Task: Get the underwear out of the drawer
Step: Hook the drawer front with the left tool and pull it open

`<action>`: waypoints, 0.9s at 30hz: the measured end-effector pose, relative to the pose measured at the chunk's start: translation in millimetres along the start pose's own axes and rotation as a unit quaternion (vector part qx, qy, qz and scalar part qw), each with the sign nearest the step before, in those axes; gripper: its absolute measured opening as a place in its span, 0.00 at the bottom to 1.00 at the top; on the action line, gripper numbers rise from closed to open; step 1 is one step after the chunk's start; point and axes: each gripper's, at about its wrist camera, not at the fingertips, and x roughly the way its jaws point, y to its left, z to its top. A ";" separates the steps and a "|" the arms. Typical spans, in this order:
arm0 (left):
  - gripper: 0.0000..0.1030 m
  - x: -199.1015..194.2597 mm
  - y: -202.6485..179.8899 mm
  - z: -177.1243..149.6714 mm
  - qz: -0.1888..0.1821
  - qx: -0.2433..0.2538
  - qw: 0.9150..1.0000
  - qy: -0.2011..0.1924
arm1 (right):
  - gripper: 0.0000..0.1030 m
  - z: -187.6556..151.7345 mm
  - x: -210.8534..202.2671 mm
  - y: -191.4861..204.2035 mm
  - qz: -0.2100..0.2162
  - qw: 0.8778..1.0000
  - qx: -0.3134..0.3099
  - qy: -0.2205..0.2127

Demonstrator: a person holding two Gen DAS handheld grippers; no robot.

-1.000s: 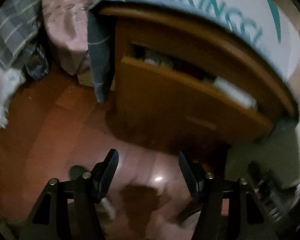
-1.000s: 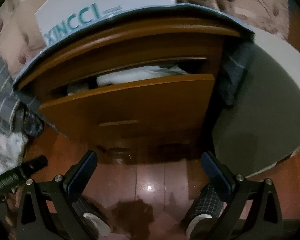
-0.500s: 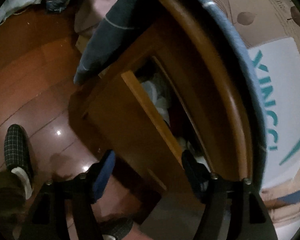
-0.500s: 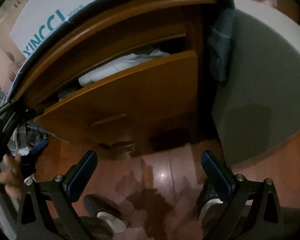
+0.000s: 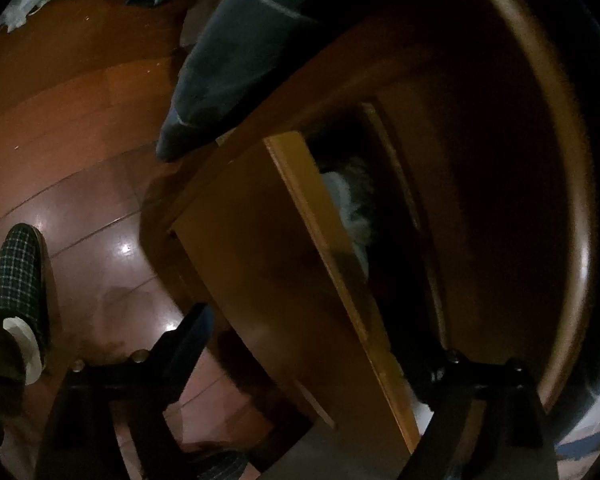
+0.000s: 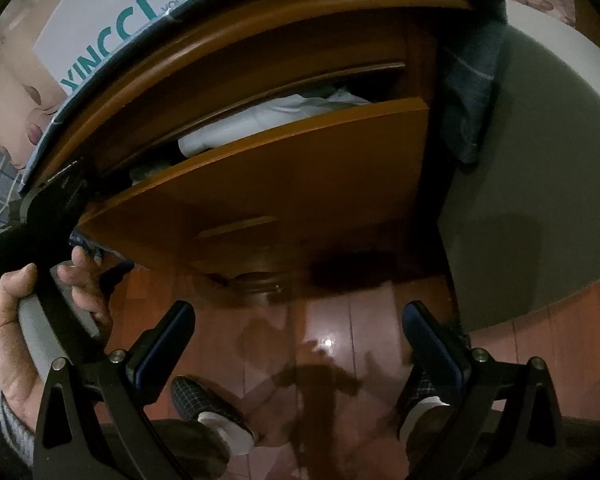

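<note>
Right gripper (image 6: 298,334) jaws wide, nothing between, hovering over wood floor (image 6: 340,320) near drawer (image 6: 284,176) front. Left gripper (image 5: 312,344) jaws just been opening, straddling drawer front edge, pads not pressing. Drawer partly pulled out; white underwear (image 6: 260,120) inside, behind front panel.

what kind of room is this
Most likely a bedroom at home. A wooden bedside cabinet has its drawer pulled partly open with folded white clothes inside, a blanket hangs over one corner, and the floor is polished wood.
</note>
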 end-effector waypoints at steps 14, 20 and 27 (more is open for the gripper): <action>1.00 19.1 14.5 11.0 0.005 -0.042 0.999 0.024 | 1.00 2.8 -4.1 -6.5 -0.009 1.000 0.005 -0.011; 1.00 8.7 19.5 8.1 0.039 -0.034 0.999 0.017 | 1.00 4.5 -8.6 -7.5 -0.012 1.000 0.003 -0.017; 1.00 -17.1 32.7 -2.8 0.071 0.023 0.997 0.020 | 1.00 12.6 -21.0 -6.0 -0.026 0.998 0.001 -0.050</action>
